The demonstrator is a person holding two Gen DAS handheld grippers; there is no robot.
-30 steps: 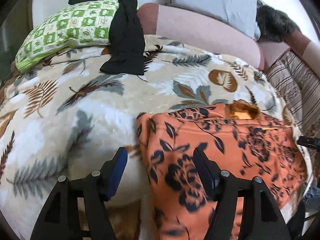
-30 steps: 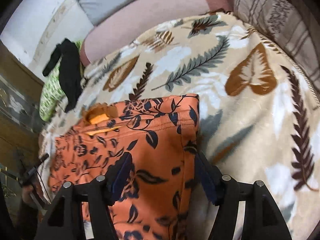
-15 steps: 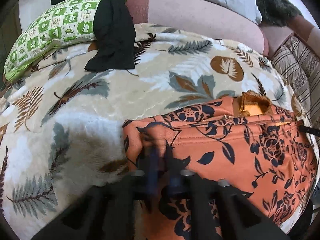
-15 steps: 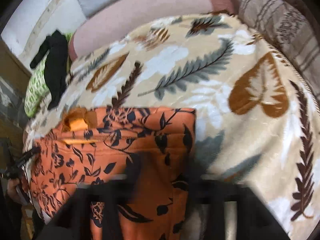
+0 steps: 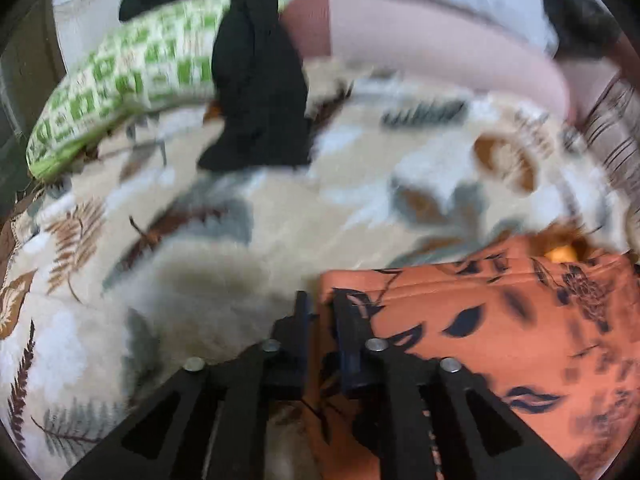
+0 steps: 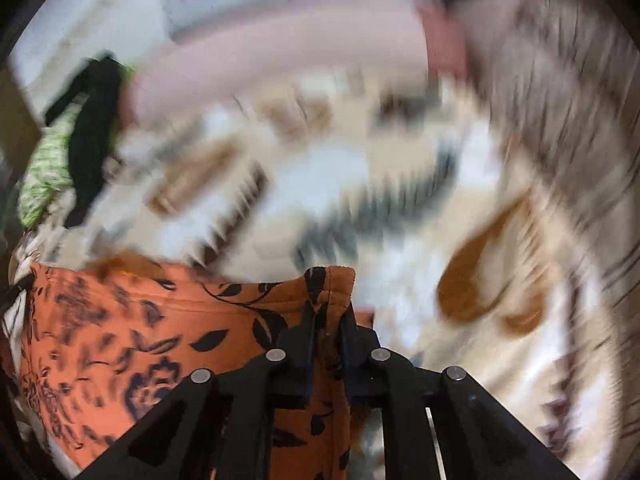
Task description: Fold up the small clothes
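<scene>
Both grippers, left [image 5: 320, 312] and right [image 6: 326, 316], had just pinched the orange floral garment's [image 6: 140, 340] corners between closed jaws; thin bites risked slipping.

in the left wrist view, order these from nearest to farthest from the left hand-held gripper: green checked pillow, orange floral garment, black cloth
1. orange floral garment: its corner sits between the fingers of the left hand-held gripper, bottom right.
2. black cloth: beyond the leaf-print blanket, upper middle, draped over the pillow.
3. green checked pillow: upper left, reaching slightly farther back.
</scene>
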